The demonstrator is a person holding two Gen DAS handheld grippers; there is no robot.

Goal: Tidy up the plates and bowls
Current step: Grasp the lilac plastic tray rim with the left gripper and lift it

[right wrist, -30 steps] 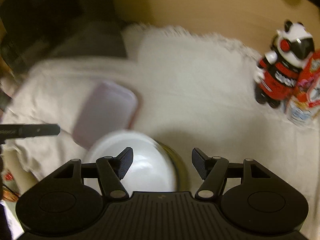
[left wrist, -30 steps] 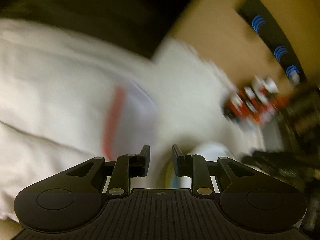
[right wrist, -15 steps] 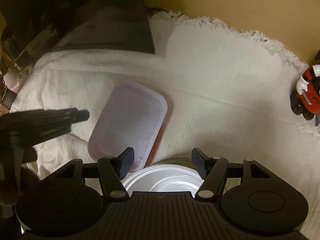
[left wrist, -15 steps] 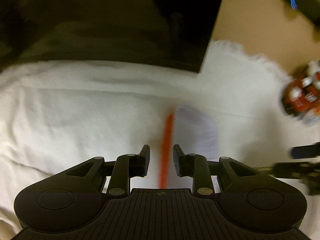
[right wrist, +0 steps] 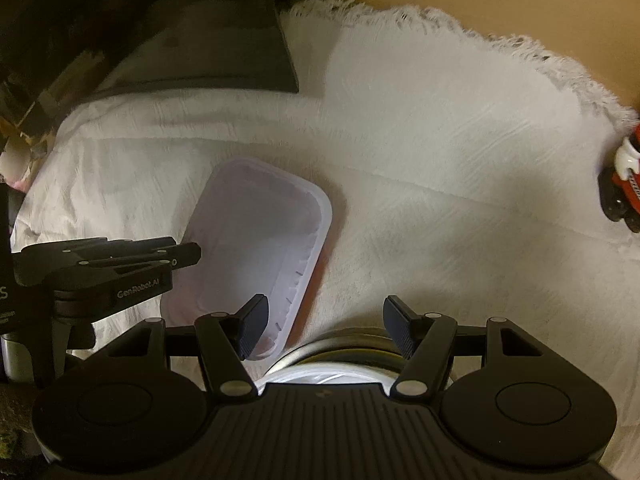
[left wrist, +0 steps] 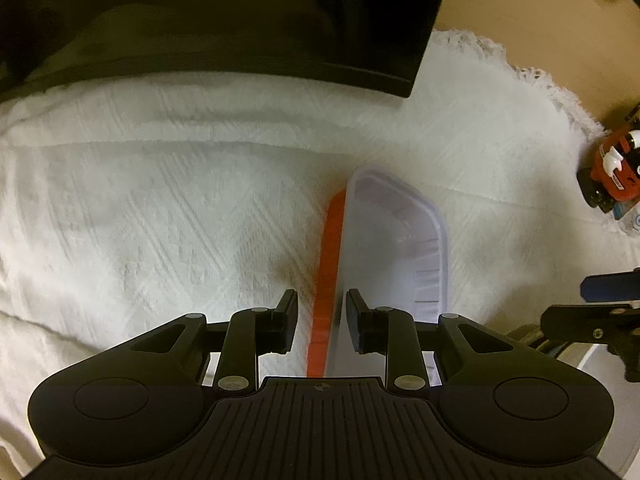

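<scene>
White textured cloth (left wrist: 160,220) covers the worktop, with a dark panel (left wrist: 240,20) at its far side. On it lies a pale rectangular tray (right wrist: 256,240) with an orange underside (left wrist: 330,264). The left gripper (left wrist: 322,316) straddles the tray's left rim, fingers spread and not clamping, apparently aligned for a rim pinch. The right gripper (right wrist: 326,326) hovers spread above stacked round dishes (right wrist: 328,368), near right of the tray.

The near end of the tray (left wrist: 396,248) is hidden behind the left gripper (left wrist: 321,317). Most of the bowls (right wrist: 332,364) is covered by the right gripper (right wrist: 324,326). The toy (right wrist: 626,188) is cut off by the right edge and blurred.
</scene>
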